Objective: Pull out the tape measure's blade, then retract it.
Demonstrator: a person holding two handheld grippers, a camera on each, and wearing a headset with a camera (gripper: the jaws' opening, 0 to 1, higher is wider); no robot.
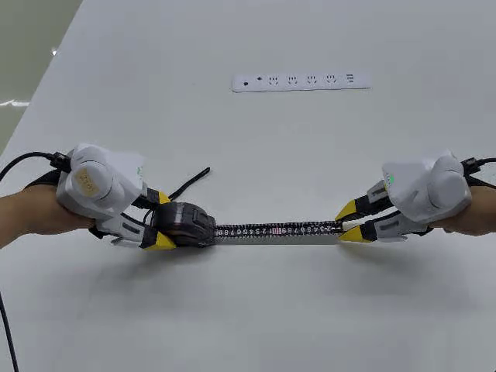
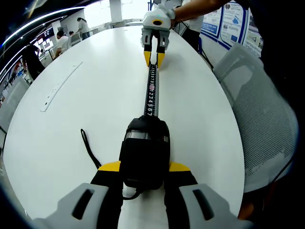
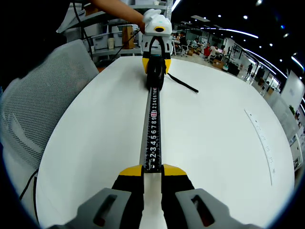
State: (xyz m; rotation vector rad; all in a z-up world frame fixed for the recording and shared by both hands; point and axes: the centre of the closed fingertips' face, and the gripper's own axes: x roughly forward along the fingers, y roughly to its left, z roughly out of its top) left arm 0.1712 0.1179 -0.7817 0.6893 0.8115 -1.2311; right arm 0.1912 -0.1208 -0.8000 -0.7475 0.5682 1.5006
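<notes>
White oval table [image 1: 310,310] with a white power strip [image 1: 301,80] toward its far edge; a grey mesh chair [image 3: 33,114] at the near edge; pale green floor [image 1: 31,46] past the left edge; ceiling spotlights [image 3: 244,17] over an open office; blue posters [image 2: 233,19] on a wall

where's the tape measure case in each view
Head view: case lower left, in the left claw.
Left gripper view: case centre, between the near jaws.
Right gripper view: case top centre, at the blade's far end.
Shared landmark: white power strip.
</notes>
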